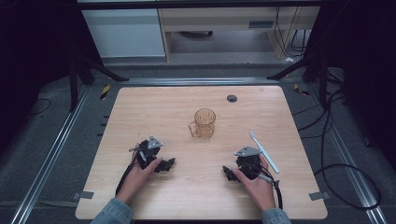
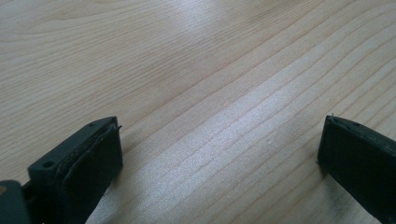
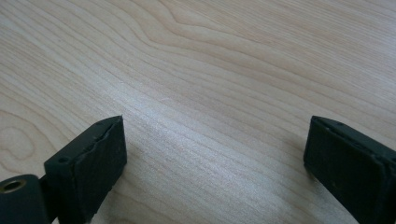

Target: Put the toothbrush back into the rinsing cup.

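Observation:
An amber see-through mug (image 1: 204, 123) with a handle on its left stands upright near the middle of the wooden table (image 1: 154, 107). A white toothbrush (image 1: 264, 151) lies flat at the right, just beyond my right hand. My left gripper (image 1: 169, 164) rests low on the table at the front left, its jaws pointing right. My right gripper (image 1: 227, 171) rests at the front right, its jaws pointing left. In the left gripper view my left gripper (image 2: 219, 154) stands open over bare wood. In the right gripper view my right gripper (image 3: 215, 154) is equally wide open with nothing between the jaws.
A small round dark grommet (image 1: 232, 98) is set in the table near its far edge. Metal rails and black cables (image 1: 336, 154) run along the floor on both sides. Cabinets (image 1: 126, 32) stand beyond the table.

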`<action>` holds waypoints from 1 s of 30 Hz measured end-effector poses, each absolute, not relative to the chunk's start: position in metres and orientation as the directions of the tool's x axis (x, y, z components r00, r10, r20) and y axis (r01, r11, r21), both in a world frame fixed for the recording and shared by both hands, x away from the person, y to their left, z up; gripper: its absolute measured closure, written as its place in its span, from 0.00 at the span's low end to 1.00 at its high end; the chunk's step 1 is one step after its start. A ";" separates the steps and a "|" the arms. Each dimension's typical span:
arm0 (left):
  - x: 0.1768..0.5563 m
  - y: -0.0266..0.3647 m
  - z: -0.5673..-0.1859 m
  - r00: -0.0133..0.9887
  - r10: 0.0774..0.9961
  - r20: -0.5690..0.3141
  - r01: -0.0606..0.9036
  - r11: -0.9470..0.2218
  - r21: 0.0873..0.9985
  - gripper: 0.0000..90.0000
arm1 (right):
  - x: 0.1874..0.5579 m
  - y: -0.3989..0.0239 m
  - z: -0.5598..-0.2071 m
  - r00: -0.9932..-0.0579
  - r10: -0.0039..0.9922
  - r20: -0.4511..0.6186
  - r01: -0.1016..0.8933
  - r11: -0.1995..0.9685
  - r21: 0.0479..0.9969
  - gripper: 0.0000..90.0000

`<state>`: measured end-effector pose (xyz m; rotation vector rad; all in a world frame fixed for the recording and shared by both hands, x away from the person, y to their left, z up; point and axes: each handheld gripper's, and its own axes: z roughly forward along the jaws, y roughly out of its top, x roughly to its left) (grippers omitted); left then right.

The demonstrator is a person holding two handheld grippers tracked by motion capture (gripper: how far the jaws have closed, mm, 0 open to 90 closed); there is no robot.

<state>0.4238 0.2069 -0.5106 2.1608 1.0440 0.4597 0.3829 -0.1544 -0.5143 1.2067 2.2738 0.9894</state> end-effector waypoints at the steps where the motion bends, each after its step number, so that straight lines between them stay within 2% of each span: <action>1: 0.424 0.207 -0.511 0.615 0.789 0.020 0.547 -0.444 0.710 0.00 | 0.383 -0.154 -0.514 -0.558 0.830 -0.007 0.561 0.383 0.734 0.07; 10: 0.424 0.207 -0.511 0.614 0.789 0.020 0.547 -0.444 0.710 0.00 | 0.384 -0.155 -0.514 -0.562 0.827 -0.001 0.561 0.383 0.734 0.07; 14: 0.424 0.207 -0.510 0.614 0.789 0.020 0.547 -0.444 0.709 0.00 | 0.385 -0.159 -0.509 -0.531 0.847 0.022 0.591 0.351 0.726 0.16; 16: 0.424 0.207 -0.511 0.613 0.790 0.021 0.547 -0.444 0.710 0.00 | 0.388 -0.165 -0.496 -0.483 0.876 0.005 0.622 0.339 0.706 0.23; 17: 0.424 0.207 -0.511 0.613 0.790 0.021 0.547 -0.444 0.710 0.00 | 0.388 -0.165 -0.496 -0.483 0.876 0.005 0.622 0.339 0.706 0.23; 19: 0.423 0.208 -0.510 0.613 0.789 0.021 0.547 -0.444 0.710 0.00 | 0.393 -0.174 -0.473 -0.462 0.887 -0.012 0.636 0.340 0.693 0.29; 26: 0.424 0.208 -0.510 0.608 0.794 0.022 0.550 -0.441 0.709 0.00 | 0.403 -0.194 -0.429 -0.479 0.873 -0.087 0.645 0.417 0.641 0.36; 30: 0.424 0.208 -0.510 0.605 0.796 0.022 0.551 -0.439 0.710 0.00 | 0.410 -0.205 -0.415 -0.491 0.867 -0.083 0.663 0.434 0.610 0.40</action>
